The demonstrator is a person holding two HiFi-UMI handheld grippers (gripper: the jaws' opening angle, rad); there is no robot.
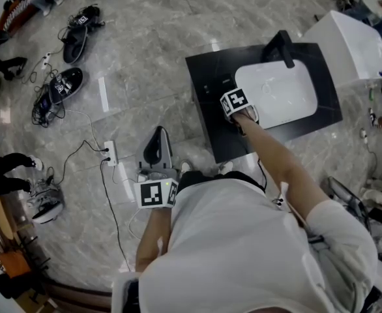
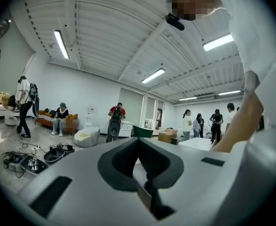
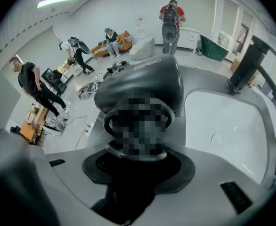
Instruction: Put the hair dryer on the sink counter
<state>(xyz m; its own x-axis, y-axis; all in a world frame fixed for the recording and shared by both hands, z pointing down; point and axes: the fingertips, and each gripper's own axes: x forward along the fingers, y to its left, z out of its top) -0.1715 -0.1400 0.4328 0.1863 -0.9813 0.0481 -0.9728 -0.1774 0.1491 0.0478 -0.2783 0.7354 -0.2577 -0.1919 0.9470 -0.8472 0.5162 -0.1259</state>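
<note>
The dark grey hair dryer (image 3: 142, 86) fills the middle of the right gripper view. Its body lies over the black sink counter (image 3: 197, 81), left of the white basin (image 3: 227, 126), and its rear end sits between the jaws. My right gripper (image 1: 238, 111) points steeply down over the counter's (image 1: 204, 77) left part and hides the dryer in the head view; its jaws stand wide, shut on the dryer. The black faucet (image 1: 282, 47) rises behind the basin (image 1: 282, 93). My left gripper (image 1: 155, 142) is held level above the floor, its tips (image 2: 147, 185) together with nothing between them.
Shoes (image 1: 73, 38) and tangled cables (image 1: 47, 100) lie on the marble floor at the left, near a white power strip (image 1: 110, 153). A white box (image 1: 347, 44) stands to the right of the counter. Several people (image 2: 115, 121) stand and sit around the room.
</note>
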